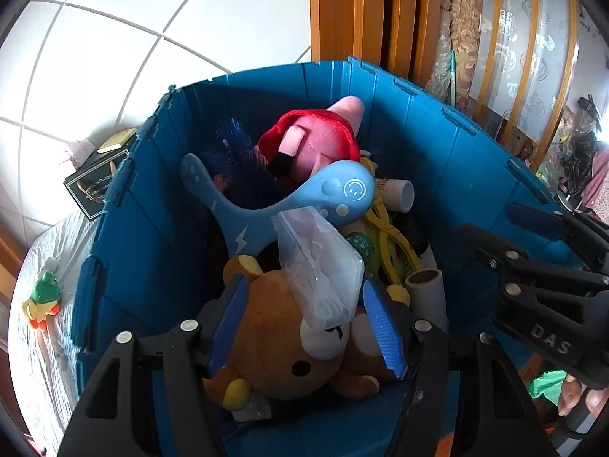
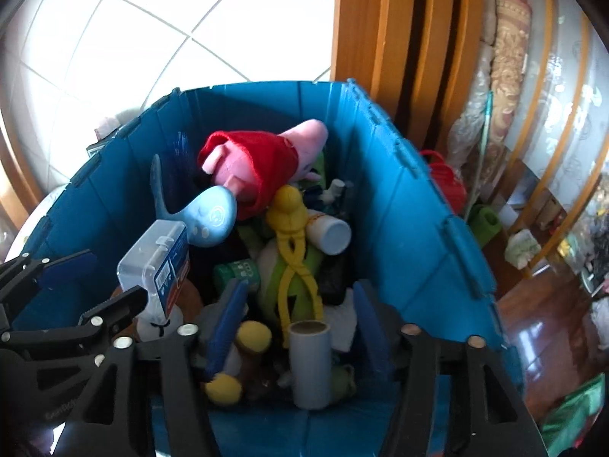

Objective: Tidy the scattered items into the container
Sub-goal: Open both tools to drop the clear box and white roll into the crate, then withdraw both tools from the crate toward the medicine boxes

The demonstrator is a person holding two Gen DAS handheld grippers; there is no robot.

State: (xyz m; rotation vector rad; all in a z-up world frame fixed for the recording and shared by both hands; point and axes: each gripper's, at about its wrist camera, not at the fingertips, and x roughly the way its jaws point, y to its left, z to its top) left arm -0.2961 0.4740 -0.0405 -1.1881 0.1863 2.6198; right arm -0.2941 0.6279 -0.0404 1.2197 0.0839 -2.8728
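Both loads look just dropped in the ribbed blue plastic crate (image 1: 160, 205); the next move calls for lifting clear toward the duck toy (image 1: 42, 301) outside it. The soft brown bear (image 1: 274, 346) lies under a hard clear box (image 1: 319, 266). The left claw (image 1: 304, 327) stands released; the right claw (image 2: 297, 331) stands released around a cardboard tube (image 2: 310, 361).

Daylight is flooding in, blowing out the white tiled wall (image 1: 114, 38) behind. Shadow is pooling inside the blue container (image 2: 418, 228), and fisheye bending is curving every edge.
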